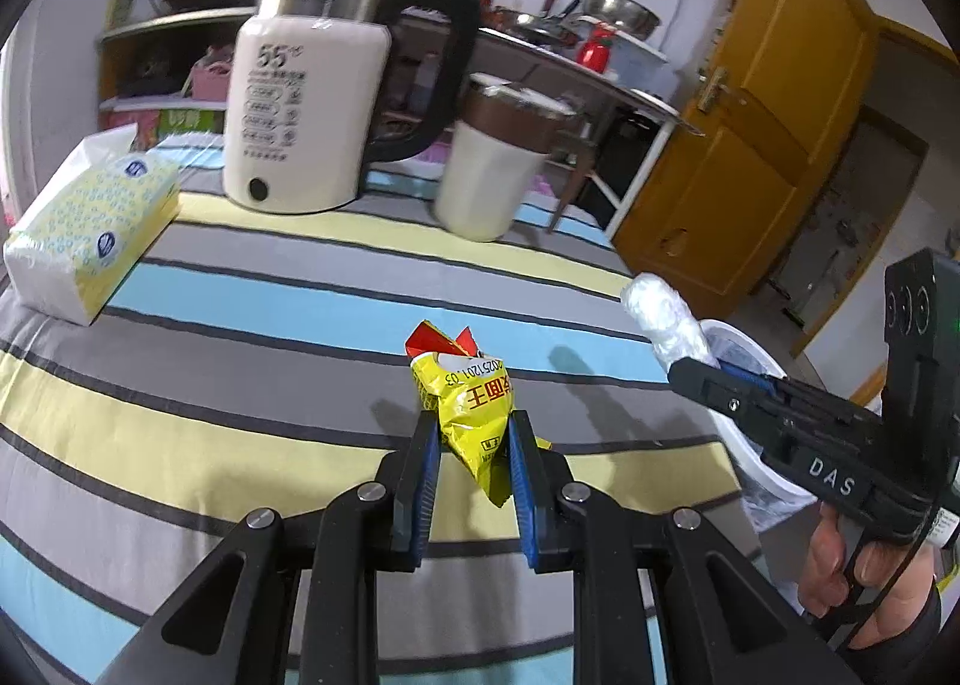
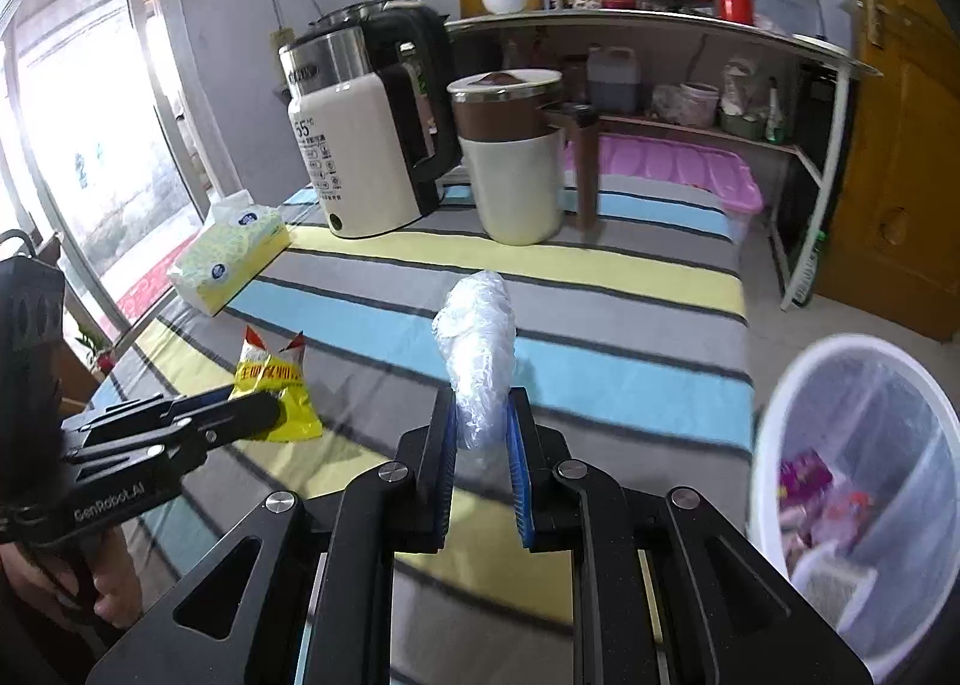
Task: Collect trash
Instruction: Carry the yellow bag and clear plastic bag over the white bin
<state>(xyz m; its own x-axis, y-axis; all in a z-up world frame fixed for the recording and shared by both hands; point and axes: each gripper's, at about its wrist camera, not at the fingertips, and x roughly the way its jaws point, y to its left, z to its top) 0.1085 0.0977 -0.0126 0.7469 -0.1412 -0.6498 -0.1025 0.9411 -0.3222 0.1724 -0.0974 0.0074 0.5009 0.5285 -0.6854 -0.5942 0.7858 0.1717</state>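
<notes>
Yellow wrapper [image 1: 474, 421] sits clamped in the left gripper [image 1: 473, 433] above the striped table [image 1: 252, 325]; the right gripper [image 2: 482, 415] pinches crumpled film [image 2: 477, 352]. Carrying step; next, swing both over the bin [image 2: 774, 409] and release.

Glossy yellow snack wrapper [image 1: 471, 421], crinkly clear plastic film [image 2: 477, 352], matt striped cloth [image 1: 270, 325].

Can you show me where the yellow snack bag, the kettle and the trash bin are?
yellow snack bag [image 1: 474, 415]: left wrist view, middle of the crinkled wrapper.
kettle [image 1: 300, 109]: left wrist view, white front of its body.
trash bin [image 2: 864, 385]: right wrist view, inner back wall.
</notes>
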